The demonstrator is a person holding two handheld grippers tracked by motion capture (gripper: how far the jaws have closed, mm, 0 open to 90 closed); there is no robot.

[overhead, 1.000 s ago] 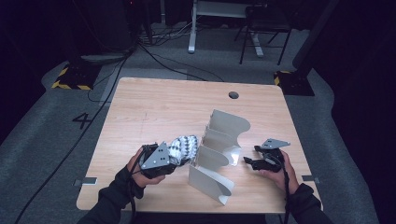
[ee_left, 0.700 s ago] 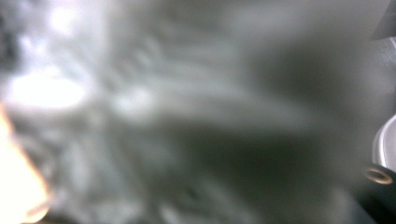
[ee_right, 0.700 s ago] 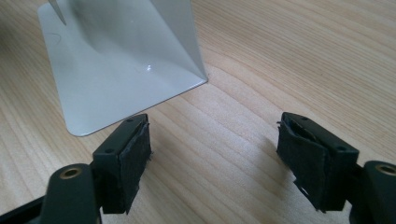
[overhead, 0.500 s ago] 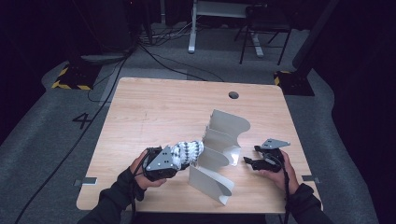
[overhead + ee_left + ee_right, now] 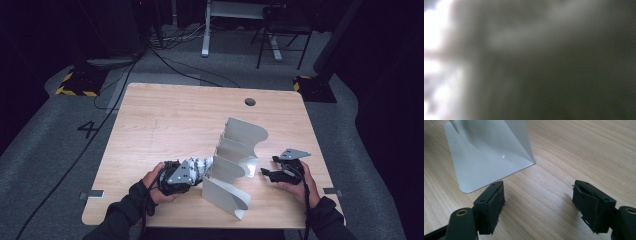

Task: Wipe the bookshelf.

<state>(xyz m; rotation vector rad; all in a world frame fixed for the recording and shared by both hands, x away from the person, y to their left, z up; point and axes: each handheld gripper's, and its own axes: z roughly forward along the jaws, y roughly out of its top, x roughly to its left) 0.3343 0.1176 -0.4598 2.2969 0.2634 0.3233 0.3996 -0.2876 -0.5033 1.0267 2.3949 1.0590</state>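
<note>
Patterned cloth [image 5: 199, 166], carried lower by left gripper [image 5: 176, 177], nearer divider rack [image 5: 234, 159]

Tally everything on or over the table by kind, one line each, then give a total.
White divided rack: 1
Patterned black-and-white cloth item: 1
Handheld claws: 2, left claw and right claw
Total: 4
</note>
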